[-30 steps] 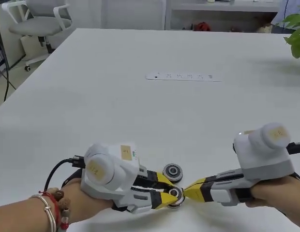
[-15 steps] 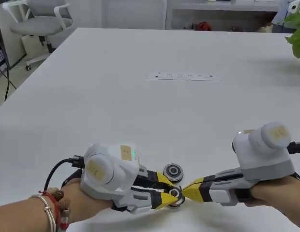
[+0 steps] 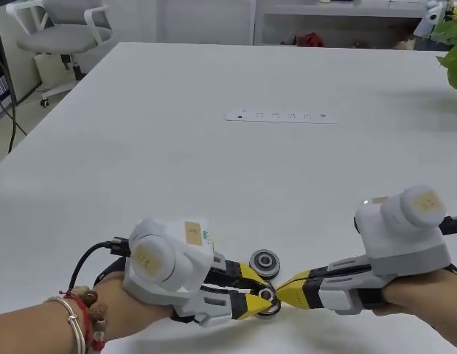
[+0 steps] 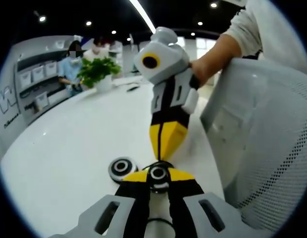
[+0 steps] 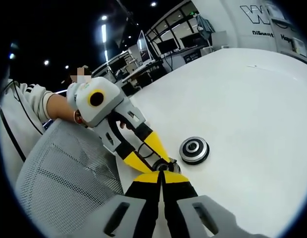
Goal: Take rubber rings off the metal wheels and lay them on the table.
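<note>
Across most of the head view, a broad white table (image 3: 177, 147) is seen, and a grey office chair with a white frame (image 3: 59, 29) is set beyond its corner at 11 o'clock. At the near edge, toward 6 o'clock, two white-and-grey tools with yellow-tipped black jaws are brought tip to tip. The left gripper (image 3: 259, 295) is reached in from 9 o'clock and the right gripper (image 3: 280, 293) from 3 o'clock. A long white power strip (image 3: 276, 116) is laid flat well beyond them at 12 o'clock.

A small round metal wheel (image 3: 267, 298) with a dark centre is clamped between the left gripper's jaws. The right gripper's jaws are pressed together, with their tips set against that wheel's rim. Whether a rubber ring is pinched between them cannot be told. A second metal wheel (image 3: 264, 260), with a dark band round its rim, is laid flat on the table just beyond the held one at 12 o'clock, apart from both grippers.

Compared with one second earlier, almost nothing is changed. Both grippers are kept at the same spot, the first wheel is still clamped, and the second wheel is left where it lay.
</note>
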The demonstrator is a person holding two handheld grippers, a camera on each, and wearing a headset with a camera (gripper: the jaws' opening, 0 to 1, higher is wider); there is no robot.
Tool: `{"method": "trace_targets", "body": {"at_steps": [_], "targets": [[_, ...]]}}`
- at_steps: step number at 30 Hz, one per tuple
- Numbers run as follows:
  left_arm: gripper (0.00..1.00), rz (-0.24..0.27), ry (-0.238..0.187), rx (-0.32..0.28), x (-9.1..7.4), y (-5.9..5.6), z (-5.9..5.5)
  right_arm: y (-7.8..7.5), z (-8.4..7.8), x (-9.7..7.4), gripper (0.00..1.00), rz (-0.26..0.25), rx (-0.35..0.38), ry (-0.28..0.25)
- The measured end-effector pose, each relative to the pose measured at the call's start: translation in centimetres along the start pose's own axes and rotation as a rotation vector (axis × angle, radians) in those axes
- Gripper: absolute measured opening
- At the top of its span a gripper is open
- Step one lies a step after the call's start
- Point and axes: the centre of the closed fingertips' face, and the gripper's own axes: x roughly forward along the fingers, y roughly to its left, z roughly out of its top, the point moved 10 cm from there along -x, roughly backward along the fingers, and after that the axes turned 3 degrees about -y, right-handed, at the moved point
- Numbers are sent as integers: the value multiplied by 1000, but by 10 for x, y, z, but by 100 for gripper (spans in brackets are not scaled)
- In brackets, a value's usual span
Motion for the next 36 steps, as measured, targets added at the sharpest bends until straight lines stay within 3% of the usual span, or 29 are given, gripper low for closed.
{"method": "trace_targets", "body": {"at_steps": [4, 15, 21, 26, 28, 32, 36], "targets": [[14, 0, 1, 0, 0, 0, 1, 4, 3, 2, 0, 1, -40, 3], [14, -4, 16, -8, 0, 0, 2, 5, 7, 1, 0, 22, -6, -34], [14, -11, 28, -31, -2, 2, 3, 4, 6, 1, 0, 14, -9, -25], [16, -29, 49, -18, -6, 5, 4, 1, 5, 0, 0, 2, 0, -27], [20, -47, 46, -29, -8, 4, 6, 0, 5, 0, 0, 2, 4, -25], [29, -74, 40, 7, -15, 1, 13, 0, 5, -1, 0, 1, 1, -21], [40, -66, 6, -6, -26, 3, 26, 0, 9, -5, 0, -8, -12, -29]]}}
